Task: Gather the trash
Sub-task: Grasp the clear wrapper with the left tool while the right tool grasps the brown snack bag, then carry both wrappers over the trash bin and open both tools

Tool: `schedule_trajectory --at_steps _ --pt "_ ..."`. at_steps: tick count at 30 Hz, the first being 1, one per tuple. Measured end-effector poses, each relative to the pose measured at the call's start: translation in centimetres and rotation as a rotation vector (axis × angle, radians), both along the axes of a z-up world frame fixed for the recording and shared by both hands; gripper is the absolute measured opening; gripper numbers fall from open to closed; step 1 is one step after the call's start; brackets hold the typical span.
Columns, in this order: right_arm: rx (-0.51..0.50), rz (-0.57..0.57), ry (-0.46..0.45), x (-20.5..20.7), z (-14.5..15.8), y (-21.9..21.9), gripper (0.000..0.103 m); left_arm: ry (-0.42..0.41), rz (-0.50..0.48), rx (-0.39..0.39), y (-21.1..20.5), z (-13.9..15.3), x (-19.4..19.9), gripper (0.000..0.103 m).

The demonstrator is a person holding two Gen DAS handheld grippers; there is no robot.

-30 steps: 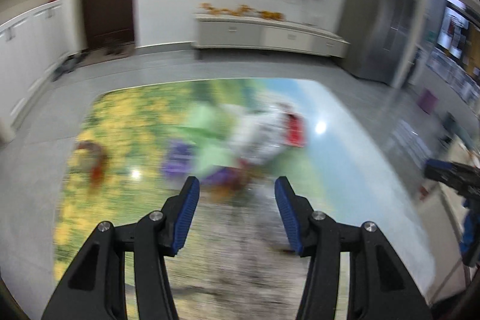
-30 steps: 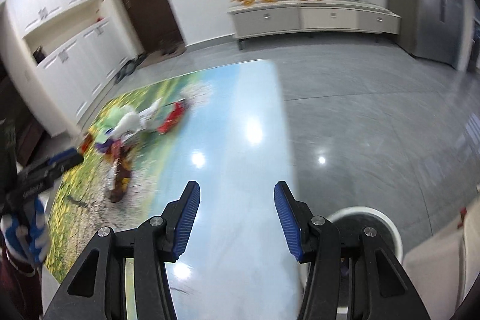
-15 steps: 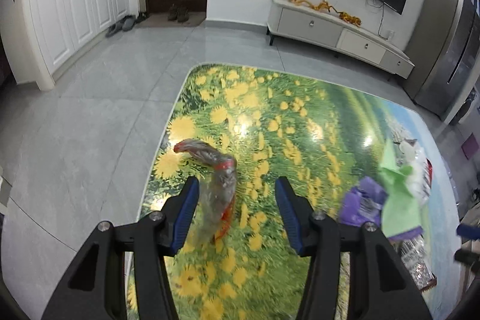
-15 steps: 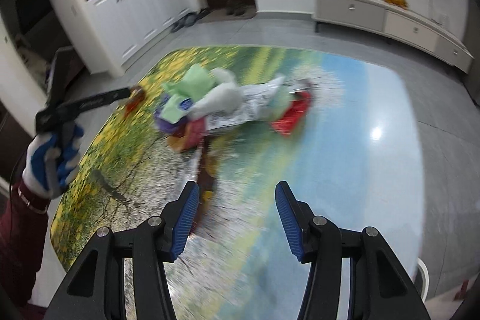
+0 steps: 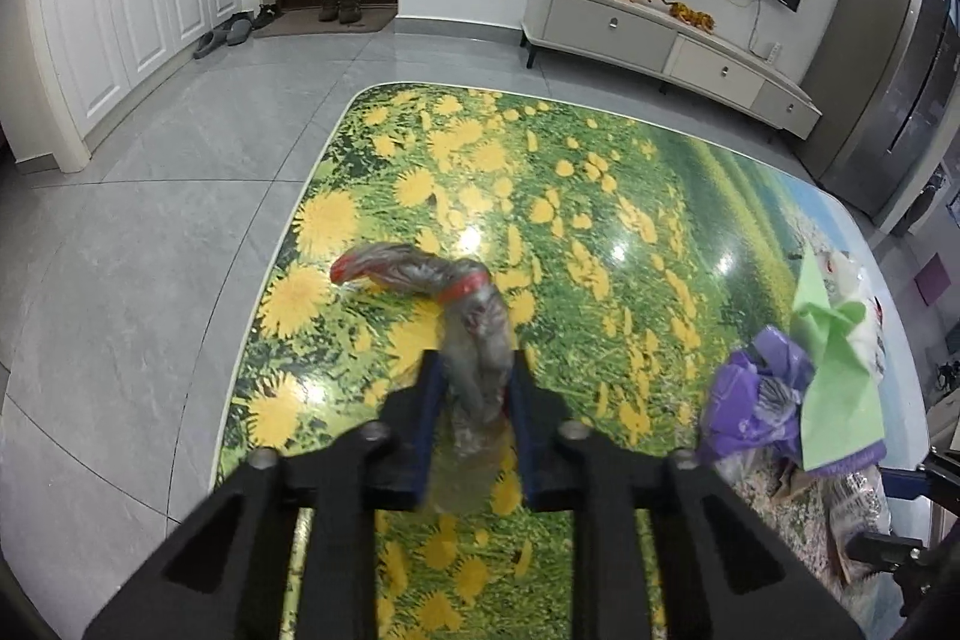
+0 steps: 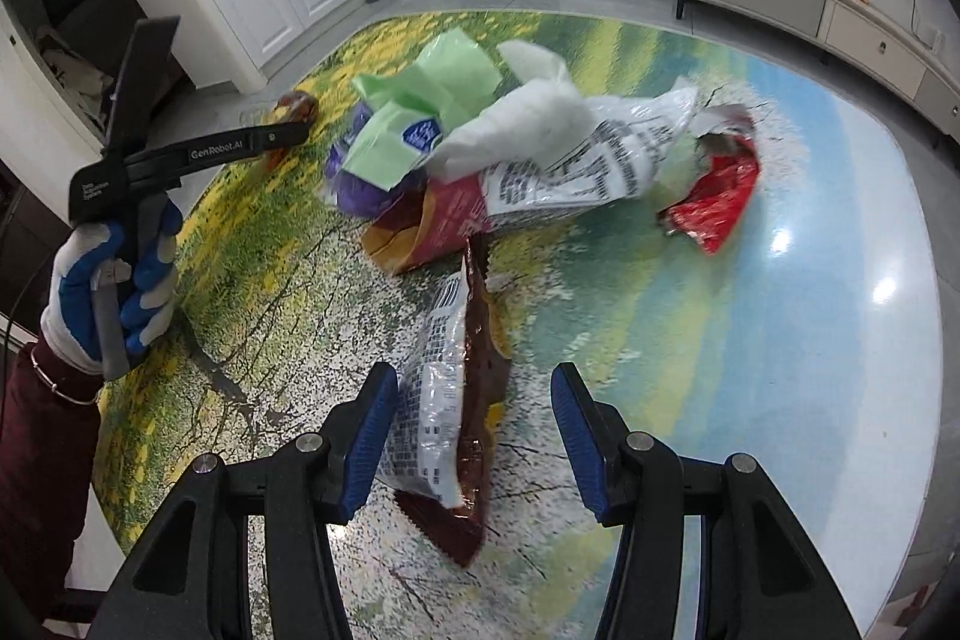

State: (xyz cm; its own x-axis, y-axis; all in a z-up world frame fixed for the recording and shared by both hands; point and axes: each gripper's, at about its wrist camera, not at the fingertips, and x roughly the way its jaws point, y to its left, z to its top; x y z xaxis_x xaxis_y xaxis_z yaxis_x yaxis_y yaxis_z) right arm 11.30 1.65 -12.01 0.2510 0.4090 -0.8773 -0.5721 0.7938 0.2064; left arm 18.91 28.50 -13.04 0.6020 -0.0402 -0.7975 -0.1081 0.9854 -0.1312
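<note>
A crumpled clear plastic bag with red bands (image 5: 444,286) lies on the flower-print table (image 5: 540,160). My left gripper (image 5: 474,382) is shut on its near end. My right gripper (image 6: 474,412) is open, its fingers either side of a brown and silver snack wrapper (image 6: 456,400) that lies flat on the table. Behind it sits a trash pile: a green bag (image 6: 432,94), white paper (image 6: 534,112), a printed white bag (image 6: 600,166), a red wrapper (image 6: 714,196) and a purple bag (image 6: 354,184). The left gripper also shows in the right wrist view (image 6: 288,130).
The table's left edge (image 5: 282,280) drops to grey floor tiles. The purple bag (image 5: 756,400) and green bag (image 5: 834,376) lie at the right in the left wrist view. White cabinets (image 5: 120,28), a door with shoes and a TV console (image 5: 660,34) line the walls.
My left gripper has closed on the clear plastic bag it was straddling. My right gripper has moved forward over the brown and silver wrapper, still open.
</note>
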Motion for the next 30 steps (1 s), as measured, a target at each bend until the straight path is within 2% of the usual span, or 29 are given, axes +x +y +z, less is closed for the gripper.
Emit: schedule_trajectory --at_steps 1,3,6,9,15,22,30 --pt "-0.005 -0.002 0.001 0.0 -0.2 0.2 0.05 0.0 -0.004 0.002 -0.1 0.0 -0.1 0.012" --pt "-0.011 -0.005 0.003 -0.1 -0.6 0.3 0.04 -0.004 -0.028 0.001 -0.8 0.1 -0.9 0.009" --pt "-0.006 -0.008 -0.002 -0.2 -0.6 0.2 0.031 -0.013 -0.06 0.013 -2.0 0.4 -2.1 0.008" --pt "0.0 0.0 -0.006 -0.7 -0.6 -0.1 0.026 -0.029 -0.084 0.008 -3.1 1.0 -3.3 0.007" --pt "0.054 -0.011 -0.031 -2.2 0.8 -2.2 0.024 -0.06 -0.151 -0.028 -5.3 2.8 -6.6 0.007" --pt "0.154 -0.118 -0.08 -3.6 4.0 -8.7 0.024 -0.097 -0.295 -0.068 -10.5 5.5 -10.2 0.007" --pt "0.198 -0.324 -0.181 -5.7 7.5 -19.7 0.024 -0.128 -0.503 -0.095 -20.4 8.9 -12.1 0.007"
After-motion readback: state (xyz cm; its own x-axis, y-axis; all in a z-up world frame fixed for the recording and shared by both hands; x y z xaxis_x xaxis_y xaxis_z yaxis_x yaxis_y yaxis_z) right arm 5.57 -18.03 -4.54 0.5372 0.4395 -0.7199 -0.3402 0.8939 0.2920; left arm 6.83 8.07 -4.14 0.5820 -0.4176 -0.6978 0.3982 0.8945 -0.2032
